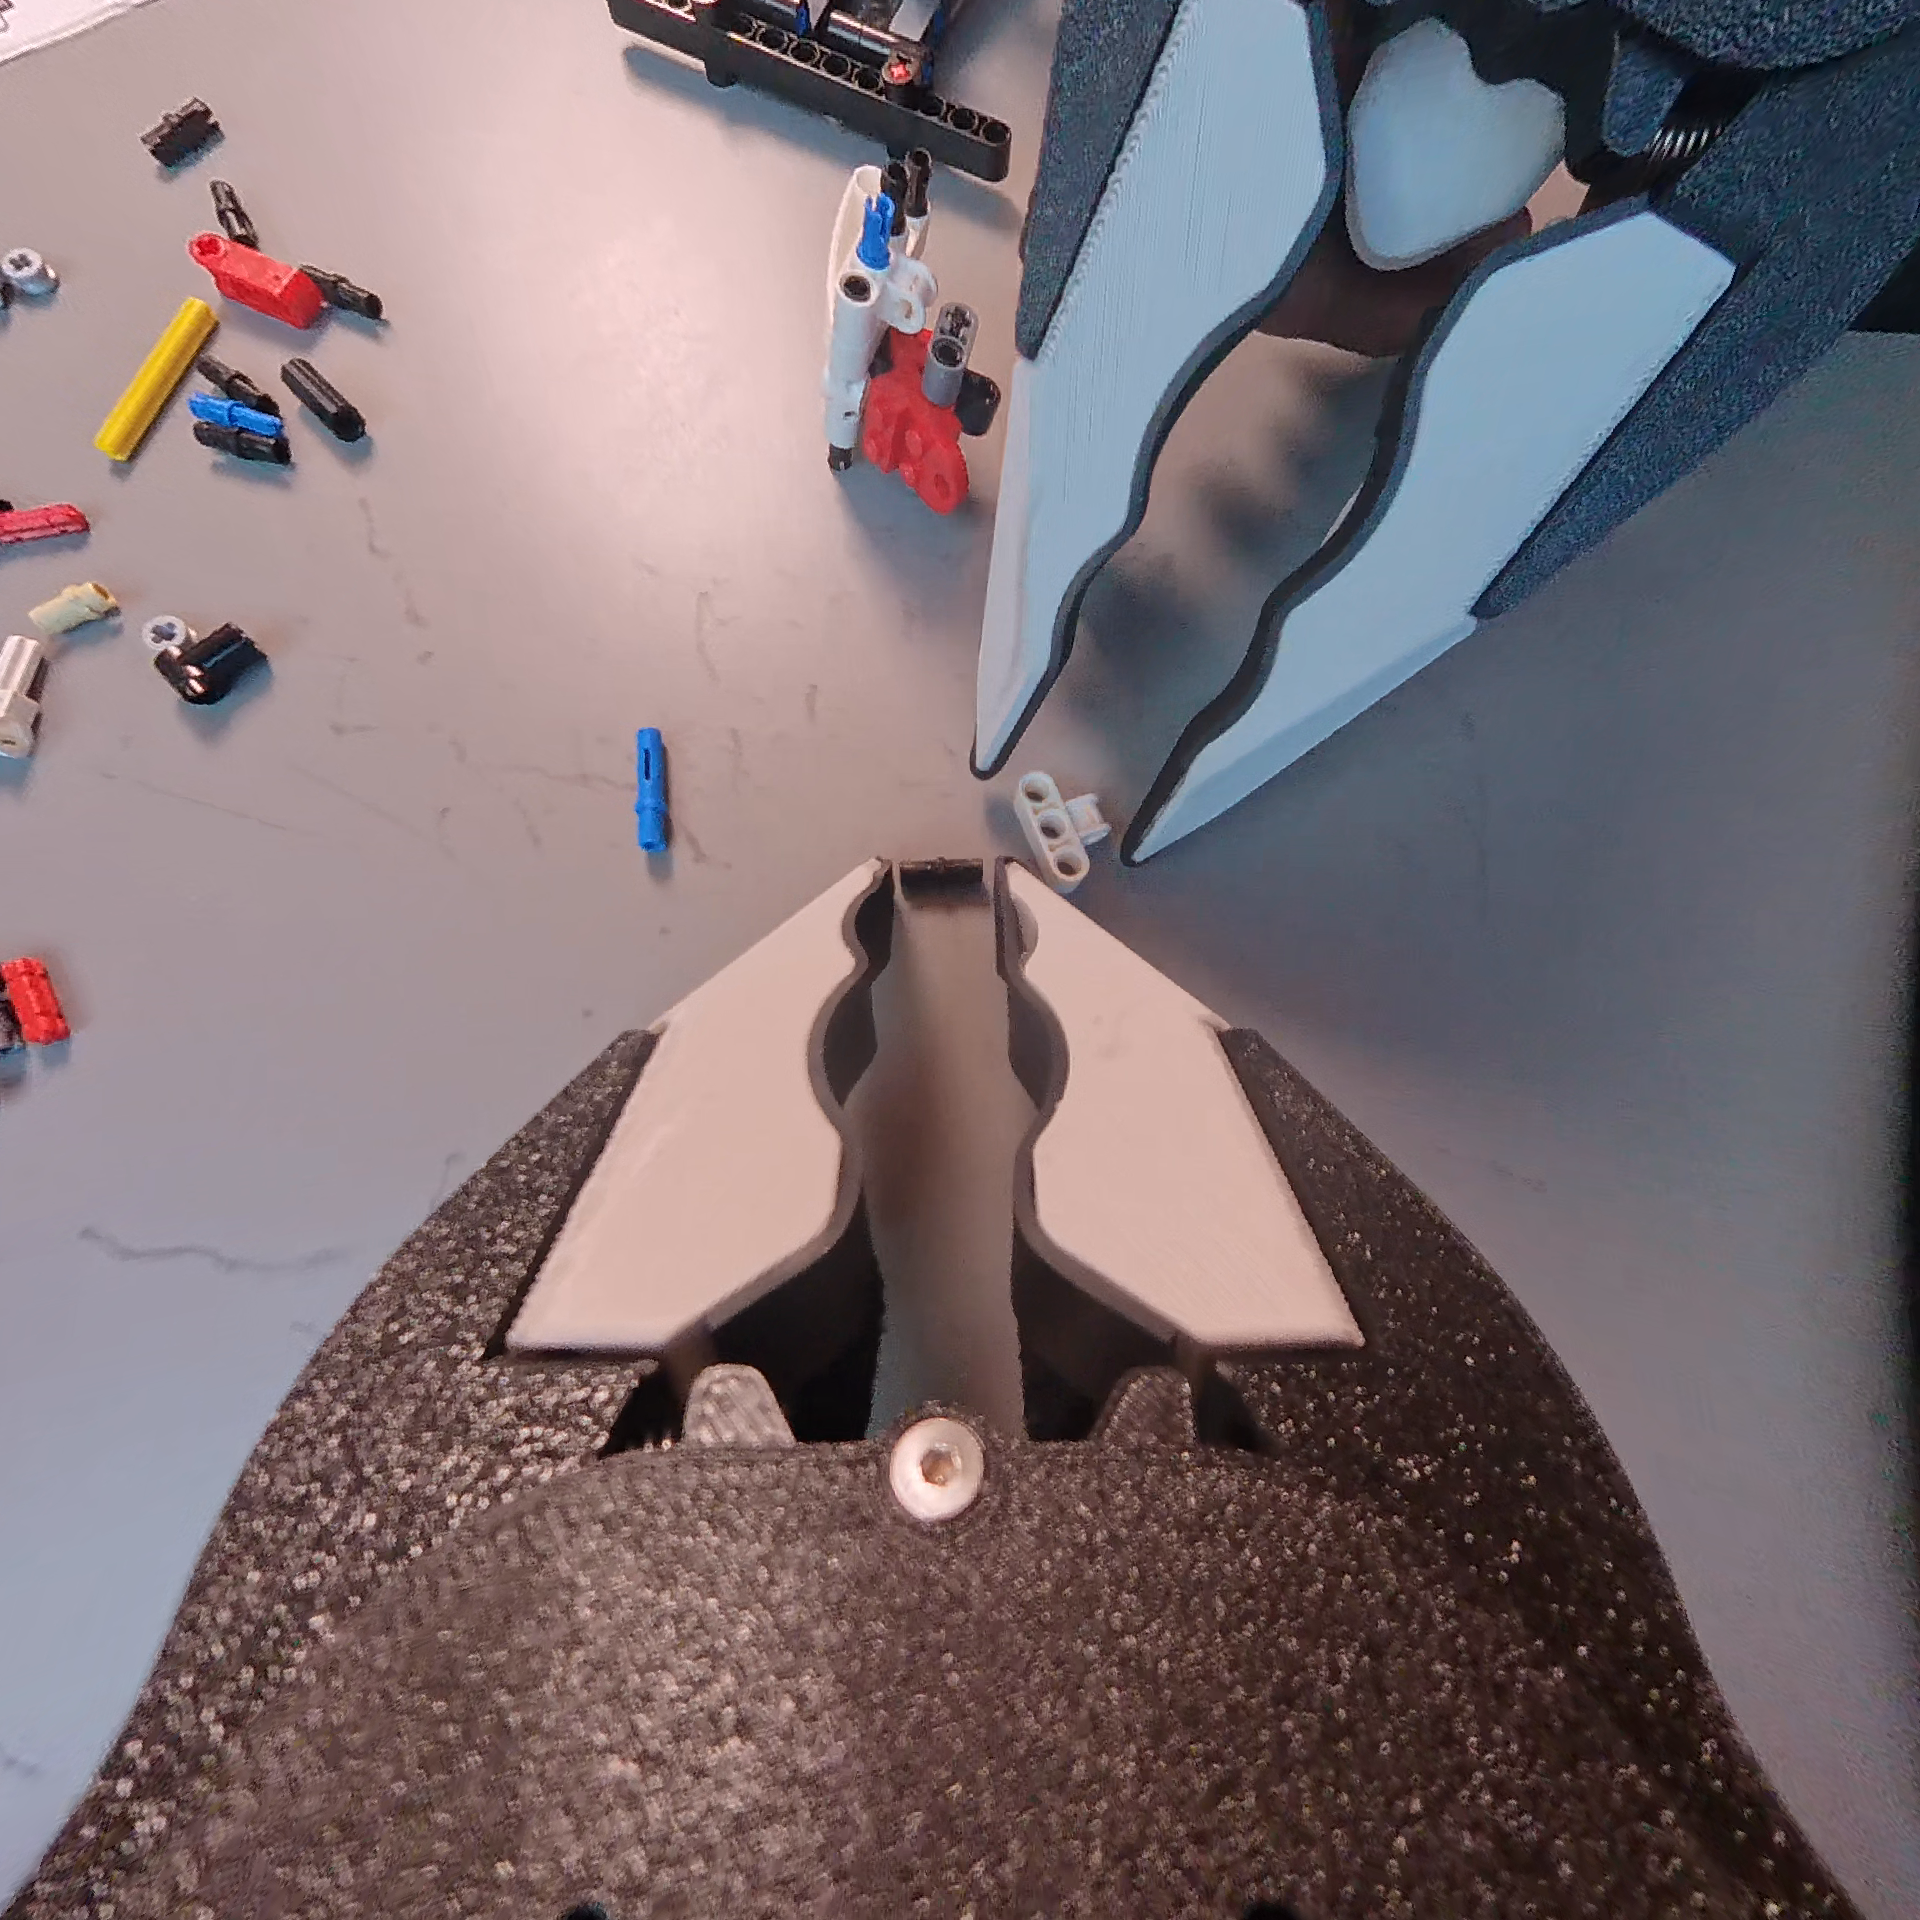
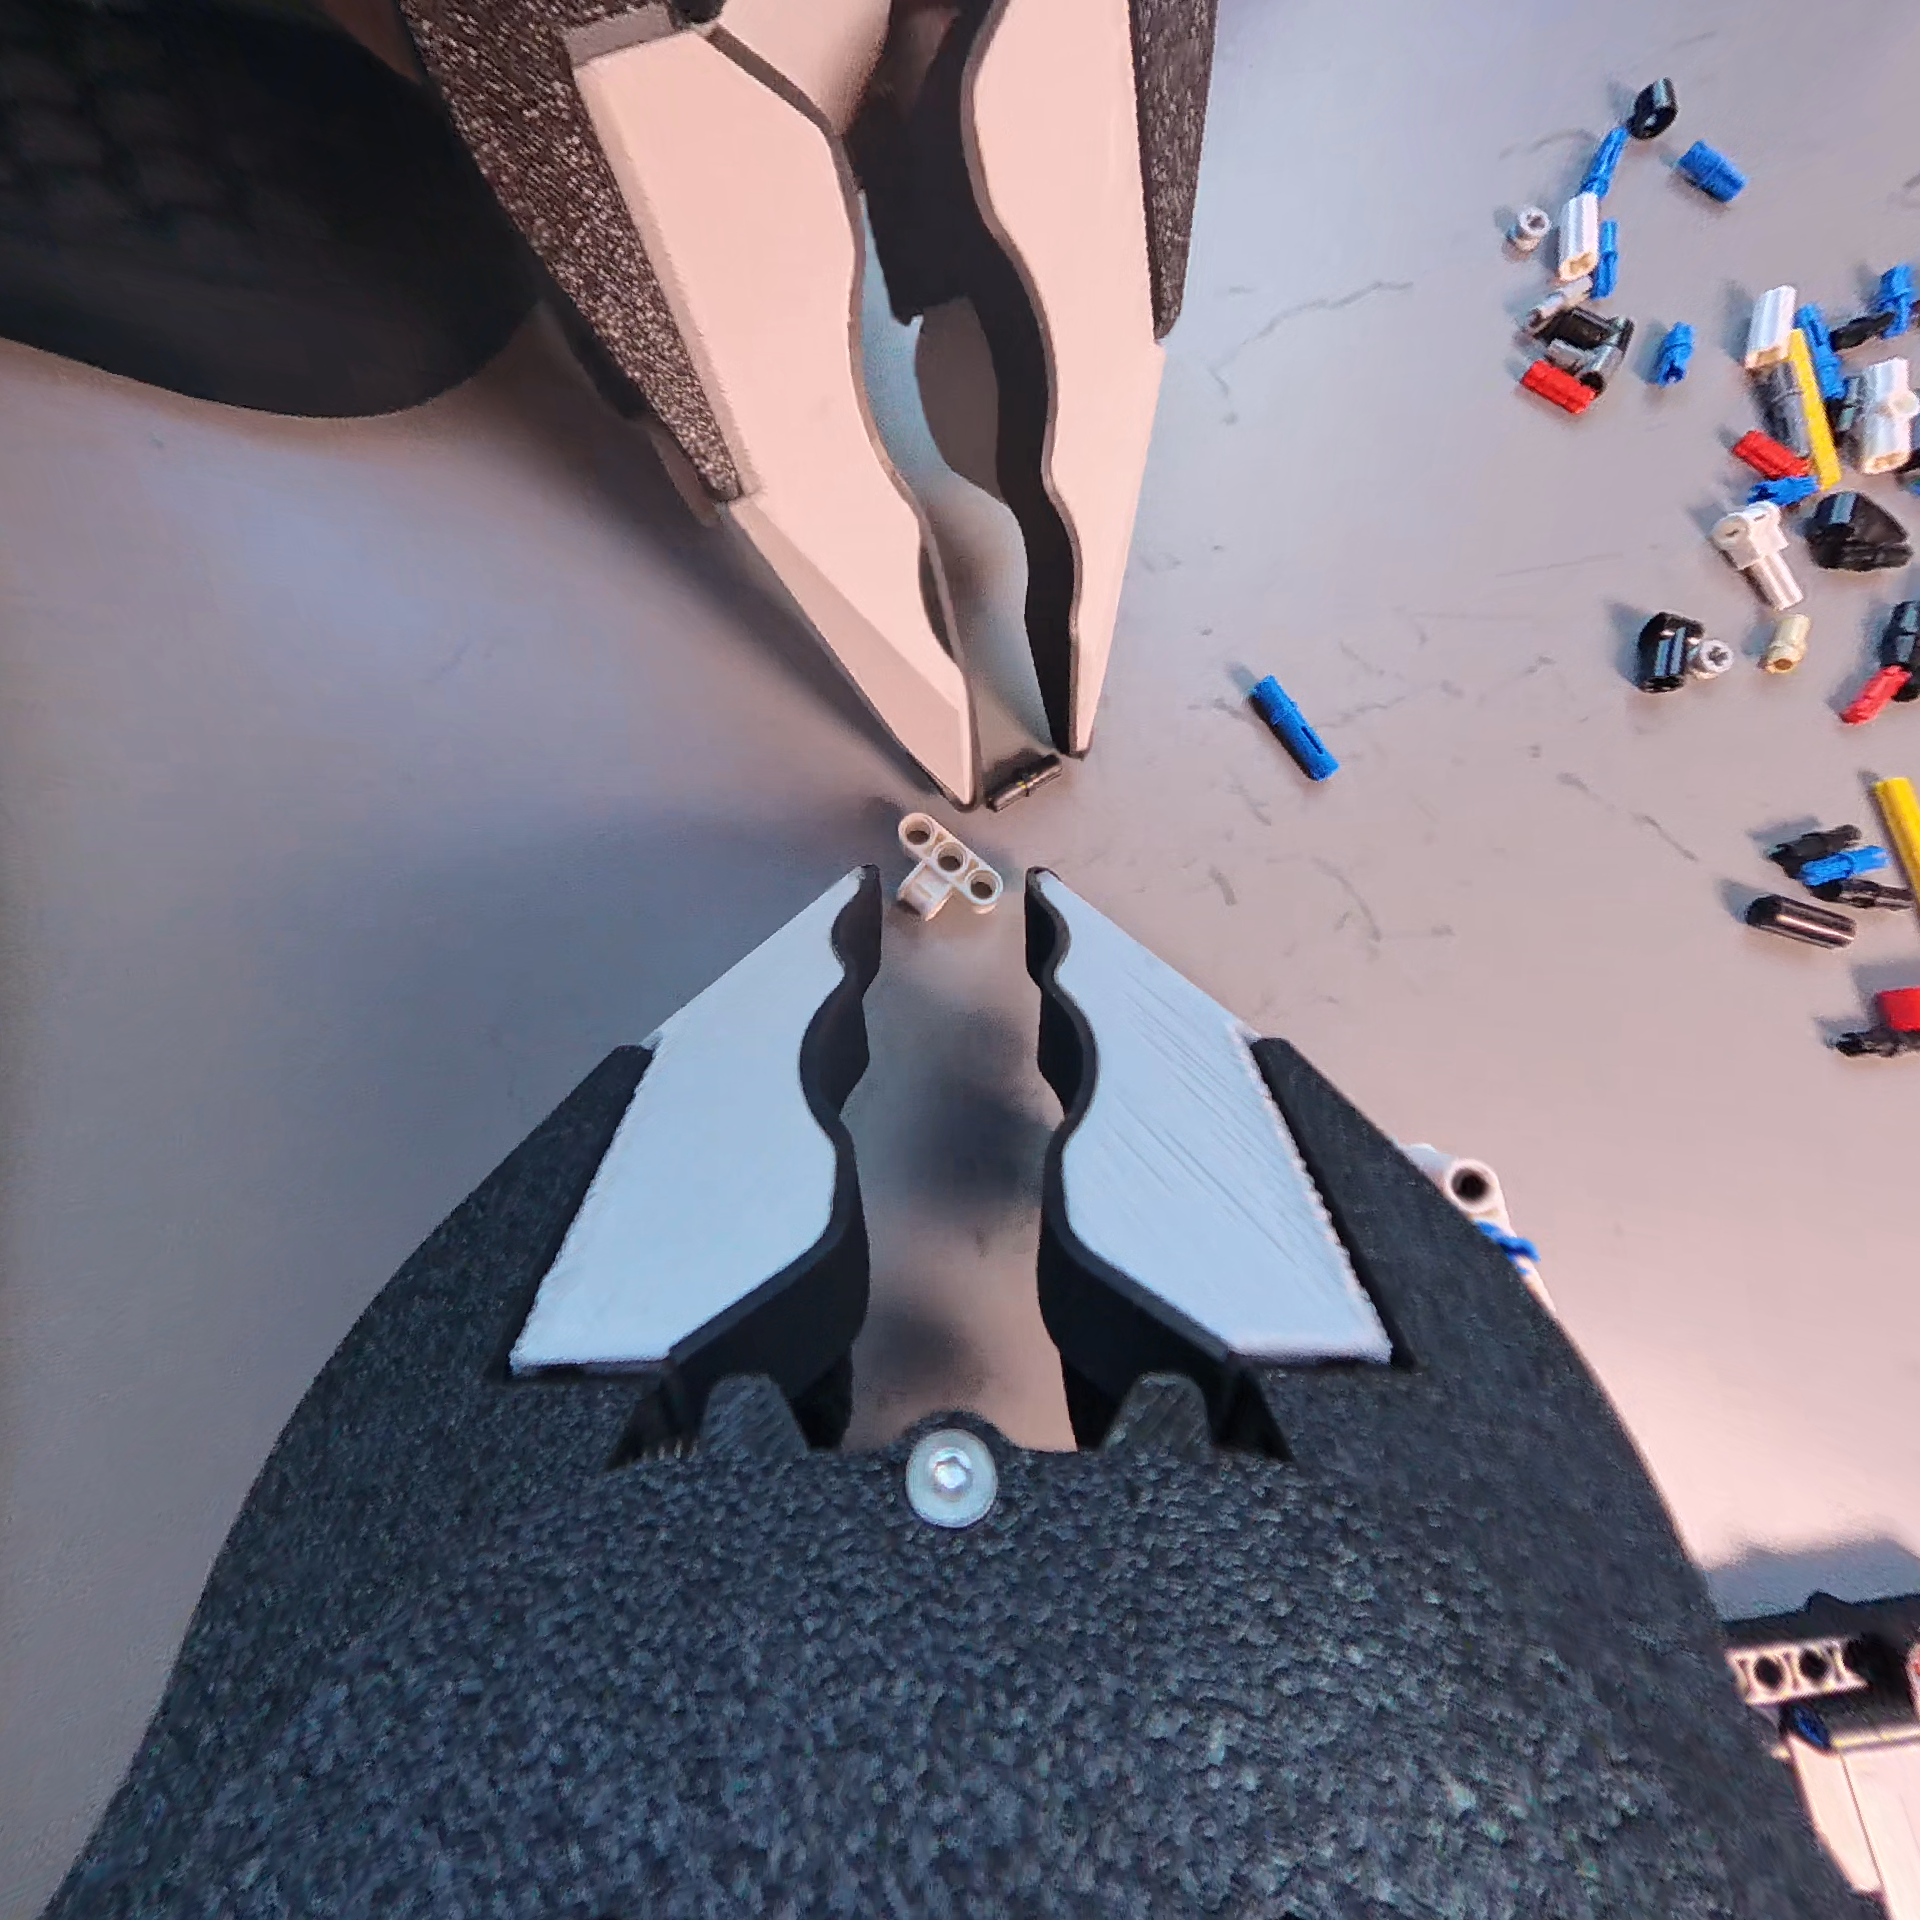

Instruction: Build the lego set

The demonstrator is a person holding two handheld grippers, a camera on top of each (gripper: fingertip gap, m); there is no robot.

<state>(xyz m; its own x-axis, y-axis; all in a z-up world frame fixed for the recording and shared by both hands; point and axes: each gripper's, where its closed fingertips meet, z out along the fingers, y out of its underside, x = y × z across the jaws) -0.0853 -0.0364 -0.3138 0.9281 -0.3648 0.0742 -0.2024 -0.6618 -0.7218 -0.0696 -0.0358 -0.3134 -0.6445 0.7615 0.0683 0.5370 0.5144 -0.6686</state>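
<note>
- Your left gripper point(image 1: 940, 864) is pinching a short black pin point(image 1: 940, 878) crosswise at its tips, clenched on it.
- Your right gripper point(image 2: 954, 883) is sitting spread, holding nothing, tips flanking the white three-hole connector point(image 2: 948, 864) without touching.
- Connector is lying flat on the grey table point(image 2: 312, 727), long axis diagonal, between both tip pairs.
- Bare table is stretching beside it; a blue pin point(image 1: 650, 788) is lying near, loose parts point(image 1: 208, 353) well apart.

we see a grey table point(image 1: 416, 1091) with faint scratches and scuffs across its top. at its far left corner lies a white sheet point(image 1: 52, 21), mostly cut off by the edge. it rests flat on the table.
</note>
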